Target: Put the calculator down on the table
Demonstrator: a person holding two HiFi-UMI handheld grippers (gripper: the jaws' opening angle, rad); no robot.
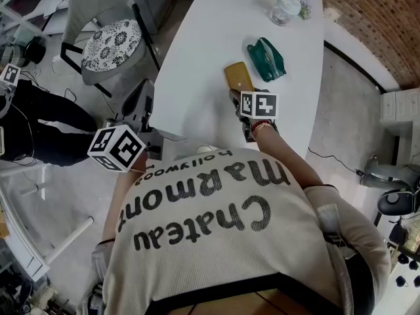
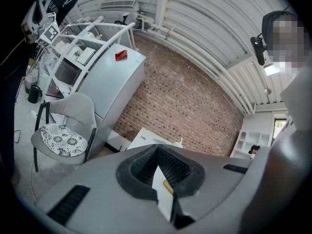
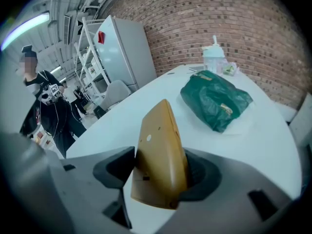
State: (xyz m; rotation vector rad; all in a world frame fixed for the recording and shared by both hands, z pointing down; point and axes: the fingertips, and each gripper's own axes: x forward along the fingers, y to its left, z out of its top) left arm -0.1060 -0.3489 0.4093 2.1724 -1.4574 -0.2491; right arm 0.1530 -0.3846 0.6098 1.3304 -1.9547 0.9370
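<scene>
A long white table with rounded ends [image 1: 197,58] fills the middle of the head view, and a red brick wall [image 3: 219,13] runs behind its far end. At the near edge sits the person in a beige sweatshirt with dark lettering [image 1: 223,241], holding one gripper out to each side. Off the table's left side stands a grey shell chair with a black-and-white patterned cushion [image 1: 108,41]. In the right gripper view another person in dark clothes [image 3: 53,111] stands well back from the table. A crumpled dark green plastic bag [image 1: 266,59] lies on the tabletop towards its far half. The left gripper [image 2: 157,150] is held off the table's left edge, pointing roughly level. Its dark ribbed pads meet at the tips and there is nothing between them. The right gripper [image 3: 161,156] tilts down over the tabletop with its jaws standing partly apart. The slim mustard-yellow plastic calculator [image 3: 158,155] is between them, turned on edge with its plain back showing. It leans against one pad, and a clear gap separates it from the other, so it is not clamped. From above, the calculator [image 1: 238,77] stretches away from the jaws across the table, just beside the green bag and not touching it. Whether its far end rests on the surface cannot be told. A clear plastic cup with a straw [image 3: 213,57] stands beyond the bag near the table's far end.
</scene>
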